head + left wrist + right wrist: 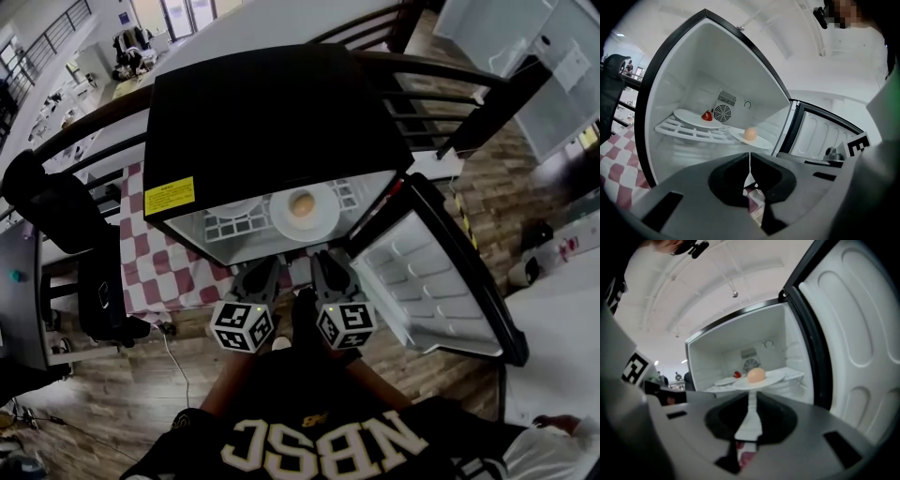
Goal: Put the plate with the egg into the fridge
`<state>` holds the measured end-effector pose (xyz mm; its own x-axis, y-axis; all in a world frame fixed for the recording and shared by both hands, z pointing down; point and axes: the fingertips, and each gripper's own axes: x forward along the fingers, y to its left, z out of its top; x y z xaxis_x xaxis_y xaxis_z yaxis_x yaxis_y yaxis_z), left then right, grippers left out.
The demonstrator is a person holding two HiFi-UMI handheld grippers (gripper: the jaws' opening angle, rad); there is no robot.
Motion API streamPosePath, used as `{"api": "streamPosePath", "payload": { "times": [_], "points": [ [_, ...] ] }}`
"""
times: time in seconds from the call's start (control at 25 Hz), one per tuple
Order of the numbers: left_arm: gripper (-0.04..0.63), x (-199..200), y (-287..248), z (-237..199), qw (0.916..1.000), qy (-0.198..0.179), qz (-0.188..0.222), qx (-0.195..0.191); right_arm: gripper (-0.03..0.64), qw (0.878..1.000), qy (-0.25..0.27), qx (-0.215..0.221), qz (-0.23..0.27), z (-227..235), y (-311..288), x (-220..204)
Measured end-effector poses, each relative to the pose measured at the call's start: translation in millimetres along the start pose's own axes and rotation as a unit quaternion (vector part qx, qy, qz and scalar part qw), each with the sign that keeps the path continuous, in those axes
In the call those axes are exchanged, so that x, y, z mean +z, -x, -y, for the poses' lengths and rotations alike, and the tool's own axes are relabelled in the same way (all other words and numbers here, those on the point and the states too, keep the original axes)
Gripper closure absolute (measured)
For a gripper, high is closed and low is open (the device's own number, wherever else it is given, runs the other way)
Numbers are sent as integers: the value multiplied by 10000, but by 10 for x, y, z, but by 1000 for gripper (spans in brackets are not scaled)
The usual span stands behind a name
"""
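Starting at the left gripper: pressed together pad to pad, only a hairline seam showing, nothing caught inside. Next to it, the right gripper: almost together with a thin slit left, gripping nothing either. Held side by side just outside the mouth of the fridge, aimed into the cabinet. Straight ahead of both and a little above the jaw line, the plate with the egg sitting in its middle, already resting on the front right part of the wire shelf, free of either tool. Round, so no long axis to line up with. Seen dead centre over the slit in the right gripper view, and likewise just above the seam in the left gripper view; hard to call either one nearer. Further back and to the left on the same shelf, a second plate carrying a small red item, too small to name. To the right, the door standing wide, closer to the right gripper. Judged from this: placement done, shutting the door probably left, a reach toward the right. Count: 2 grippers, 2 plates, 1 egg, 1 red item, 1 shelf, 1 open door
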<state>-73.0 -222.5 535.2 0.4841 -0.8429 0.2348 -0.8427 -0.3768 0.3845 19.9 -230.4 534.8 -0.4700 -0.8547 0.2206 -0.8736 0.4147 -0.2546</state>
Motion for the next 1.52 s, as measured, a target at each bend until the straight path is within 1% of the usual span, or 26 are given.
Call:
{"api": "streamPosePath", "payload": {
  "times": [0.16,0.28,0.52,0.72,1.08,1.24,1.52],
  "points": [
    [572,11,-49,-45,10000,16,-5,22,558,9999,109,111,62,-56,-97,38],
    [572,10,-81,-100,9999,134,-6,68,558,9998,31,194,-4,-67,-179,25],
    [572,-1,-129,-242,9992,296,-25,255,560,9997,166,178,10,-35,-280,67],
    [572,-32,-163,-334,9983,464,-31,346,560,9998,62,173,-7,8,-367,90],
    [572,13,-210,-417,9976,492,36,492,560,9996,-11,267,-46,44,-541,133],
    [572,11,-200,-478,9965,586,48,594,560,9995,-59,299,-50,63,-621,152],
    [572,48,-145,-555,9953,609,84,750,560,9995,-170,260,-38,138,-778,203]
  ]
}}
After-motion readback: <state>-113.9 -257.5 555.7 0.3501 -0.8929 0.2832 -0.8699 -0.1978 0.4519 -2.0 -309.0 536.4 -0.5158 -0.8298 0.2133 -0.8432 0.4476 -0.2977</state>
